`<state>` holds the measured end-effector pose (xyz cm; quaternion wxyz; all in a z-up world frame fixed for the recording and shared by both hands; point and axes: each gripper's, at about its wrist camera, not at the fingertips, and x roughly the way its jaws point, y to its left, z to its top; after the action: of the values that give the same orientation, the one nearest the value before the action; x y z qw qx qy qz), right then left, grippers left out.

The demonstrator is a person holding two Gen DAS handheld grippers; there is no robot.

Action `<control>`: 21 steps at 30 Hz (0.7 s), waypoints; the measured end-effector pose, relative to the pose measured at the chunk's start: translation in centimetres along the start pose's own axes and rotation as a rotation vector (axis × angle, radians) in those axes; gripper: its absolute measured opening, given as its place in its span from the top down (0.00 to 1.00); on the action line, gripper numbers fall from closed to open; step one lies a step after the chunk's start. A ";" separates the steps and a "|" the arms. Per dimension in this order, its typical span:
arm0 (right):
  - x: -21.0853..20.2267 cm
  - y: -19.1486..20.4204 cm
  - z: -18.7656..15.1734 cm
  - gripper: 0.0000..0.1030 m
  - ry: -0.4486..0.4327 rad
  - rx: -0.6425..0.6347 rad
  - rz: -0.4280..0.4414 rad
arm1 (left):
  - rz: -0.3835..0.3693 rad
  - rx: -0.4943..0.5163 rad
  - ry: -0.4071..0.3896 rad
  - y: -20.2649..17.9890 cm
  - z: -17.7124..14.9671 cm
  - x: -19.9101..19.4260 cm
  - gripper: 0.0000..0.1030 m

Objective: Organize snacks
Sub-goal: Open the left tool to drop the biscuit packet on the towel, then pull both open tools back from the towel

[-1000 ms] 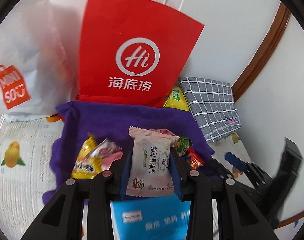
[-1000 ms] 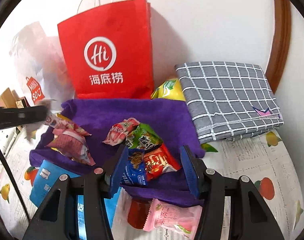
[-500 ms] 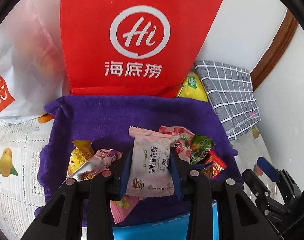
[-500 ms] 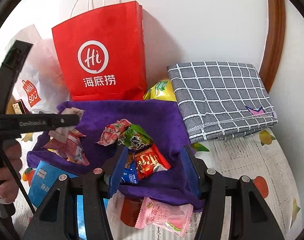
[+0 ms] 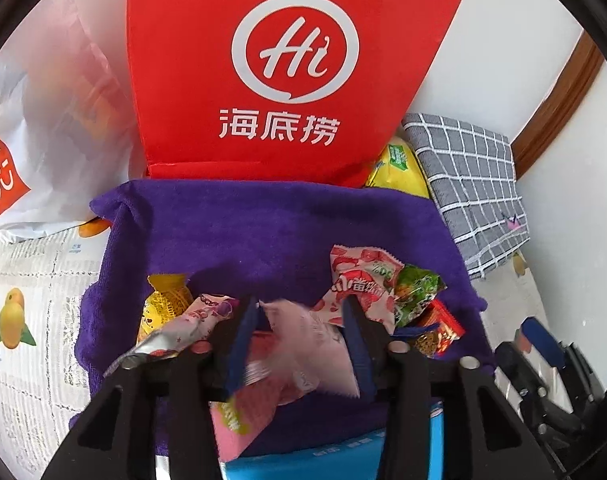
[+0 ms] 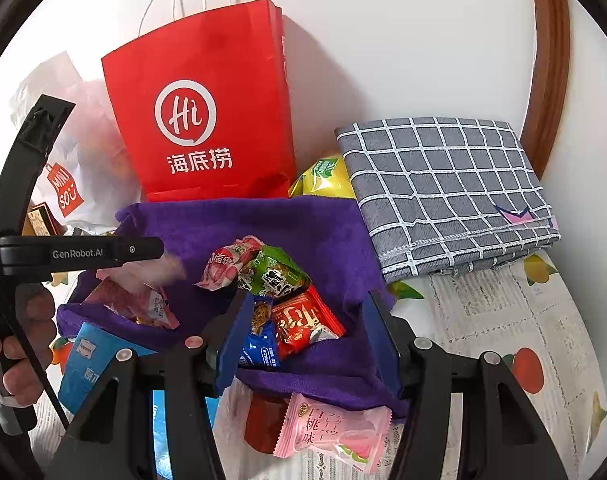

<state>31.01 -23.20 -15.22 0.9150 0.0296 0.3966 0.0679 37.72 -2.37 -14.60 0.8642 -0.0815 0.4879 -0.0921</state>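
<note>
close to the left camera, the left tongs (image 5: 299, 344) are opening, and a blurry pale pink snack pack (image 5: 307, 344) sits tilted between the blue pads, which no longer press it. close to the right camera, the right tongs (image 6: 307, 336) are partly open and hold nothing; a red snack (image 6: 305, 322) and a blue snack (image 6: 259, 342) lie between them on the purple cloth (image 6: 303, 224). a pink peach candy pack (image 6: 335, 432) lies nearer, on the fruit-print surface (image 6: 503, 320). a little farther on the cloth is a green snack (image 6: 279, 272). far back stand a red paper bag (image 6: 207, 120) and, to the right, a folded grey checked cloth (image 6: 443, 184).
</note>
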 end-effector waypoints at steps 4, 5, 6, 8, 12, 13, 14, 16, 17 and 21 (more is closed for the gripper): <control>-0.1 0.0 0.0 0.45 -0.004 0.008 0.011 | -0.025 -0.006 -0.030 -0.4 -0.1 -1.3 0.44; -0.1 -0.1 0.0 0.45 -0.006 0.011 0.014 | -0.025 -0.006 -0.034 -0.5 -0.2 -1.8 0.44; -0.2 -0.1 0.0 0.45 -0.008 0.013 0.017 | -0.029 -0.006 -0.037 -0.6 -0.2 -2.1 0.44; -0.5 -0.1 0.0 0.45 -0.013 0.018 0.020 | -0.049 0.002 -0.046 -0.7 -0.7 -3.3 0.44; -1.2 0.0 -0.5 0.45 0.000 0.026 0.023 | -0.057 0.015 -0.065 -0.2 -1.8 -5.8 0.44; -1.6 -0.1 -0.8 0.45 0.007 0.034 0.029 | -0.061 0.014 -0.072 -0.1 -2.1 -6.4 0.44; -2.0 -0.1 -1.0 0.45 0.010 0.040 0.035 | -0.064 0.015 -0.079 0.1 -2.7 -7.3 0.44; -2.8 -0.1 -1.4 0.45 0.011 0.047 0.040 | -0.054 0.020 -0.085 0.5 -3.5 -8.5 0.44; -3.5 -0.1 -1.7 0.45 0.013 0.050 0.040 | -0.047 0.017 -0.093 0.8 -3.9 -9.2 0.44; -5.4 -0.4 -2.5 0.45 0.020 0.049 0.018 | -0.023 0.009 -0.108 2.2 -5.8 -11.4 0.44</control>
<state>25.54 -24.38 -13.07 0.9093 0.0549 0.4071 0.0668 27.18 2.21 -8.60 0.8884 -0.0880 0.4394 -0.0995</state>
